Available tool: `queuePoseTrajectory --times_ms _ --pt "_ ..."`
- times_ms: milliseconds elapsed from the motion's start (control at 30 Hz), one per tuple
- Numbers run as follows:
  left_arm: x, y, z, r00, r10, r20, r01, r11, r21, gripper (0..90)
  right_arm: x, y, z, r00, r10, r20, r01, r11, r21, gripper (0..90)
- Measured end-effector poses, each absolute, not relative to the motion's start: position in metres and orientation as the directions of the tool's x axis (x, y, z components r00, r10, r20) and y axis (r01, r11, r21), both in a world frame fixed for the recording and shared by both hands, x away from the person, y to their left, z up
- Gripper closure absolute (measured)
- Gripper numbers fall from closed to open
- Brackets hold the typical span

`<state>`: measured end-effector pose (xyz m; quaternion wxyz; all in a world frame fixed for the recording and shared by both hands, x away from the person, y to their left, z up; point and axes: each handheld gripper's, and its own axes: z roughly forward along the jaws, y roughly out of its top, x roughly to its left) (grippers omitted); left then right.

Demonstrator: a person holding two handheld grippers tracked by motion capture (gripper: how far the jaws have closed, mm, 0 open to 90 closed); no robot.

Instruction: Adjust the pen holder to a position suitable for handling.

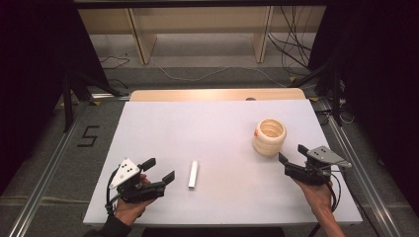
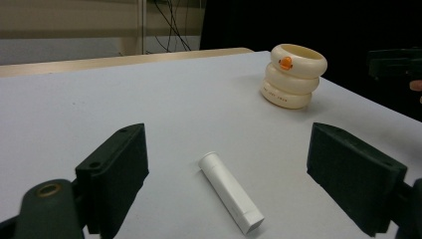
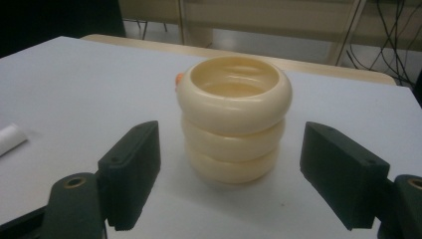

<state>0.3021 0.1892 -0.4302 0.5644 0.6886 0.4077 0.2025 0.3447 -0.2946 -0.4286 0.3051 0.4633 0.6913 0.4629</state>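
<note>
Near the front counter edge, both tongs: held low, spread wide, gripping nothing.
Left tongs [image 1: 160, 169]: aimed at the white tube from its left, apart from it; gap wide so both pads can pass either side of it.
White tube [image 2: 230, 192]: flat on the counter, near the front middle, capped end pointing away; lengthwise between the pads in the left gripper view, likely lined up for a pinch across its narrow width.
Right tongs [image 1: 291, 152]: just short of the cream ringed cup, not touching; spread matched to its girth.
Cream ringed cup [image 3: 234, 117]: upright, mouth up, right side of the counter; orange spot on the upper ring; well apart from the tube.
Counter [image 1: 207, 128]: white, otherwise bare; room to bring tube and cup together.
</note>
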Motion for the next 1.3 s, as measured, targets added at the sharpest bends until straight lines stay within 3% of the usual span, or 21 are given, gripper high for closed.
queuePoseTrajectory --times_ms 367,567,600,733,767,833,867,900,1100,1300 --pt "0.302 0.190 -0.430 0.583 0.791 -0.186 0.332 -0.023 0.943 15.6 0.376 -0.308 -0.438 -0.313 0.949 -0.020 0.389 0.147 0.909 28.4" --pt "0.302 0.190 -0.430 0.584 0.790 -0.184 0.329 -0.024 0.944 15.6 0.389 -0.315 -0.443 -0.284 0.959 -0.019 0.408 0.139 0.902 45.0" --pt "0.302 0.190 -0.430 0.584 0.791 -0.184 0.328 -0.023 0.944 15.6 0.393 -0.317 -0.444 -0.272 0.962 -0.021 0.417 0.138 0.898 51.7" --pt "0.301 0.190 -0.430 0.586 0.790 -0.181 0.326 -0.025 0.945 15.6 0.400 -0.322 -0.448 -0.258 0.966 -0.006 0.436 0.122 0.892 65.4" --pt "0.301 0.190 -0.430 0.586 0.790 -0.181 0.326 -0.025 0.945 15.6 0.400 -0.322 -0.448 -0.258 0.966 -0.006 0.436 0.122 0.892 65.4" --pt "0.301 0.189 -0.430 0.586 0.790 -0.181 0.326 -0.026 0.945 15.6 0.408 -0.325 -0.451 -0.247 0.969 0.004 0.451 0.111 0.886 74.8" --pt "0.301 0.189 -0.430 0.586 0.790 -0.181 0.326 -0.026 0.945 15.6 0.408 -0.325 -0.451 -0.247 0.969 0.004 0.451 0.111 0.886 74.8" --pt "0.301 0.189 -0.430 0.586 0.790 -0.181 0.326 -0.026 0.945 15.6 0.413 -0.327 -0.453 -0.240 0.971 0.009 0.458 0.105 0.883 81.0" --pt "0.301 0.189 -0.430 0.587 0.790 -0.180 0.326 -0.027 0.945 15.6 0.425 -0.326 -0.461 -0.244 0.970 0.024 0.487 0.101 0.868 89.7" --pt "0.301 0.189 -0.430 0.587 0.789 -0.181 0.327 -0.026 0.945 15.6 0.437 -0.320 -0.466 -0.261 0.964 0.046 0.508 0.097 0.856 90.0"
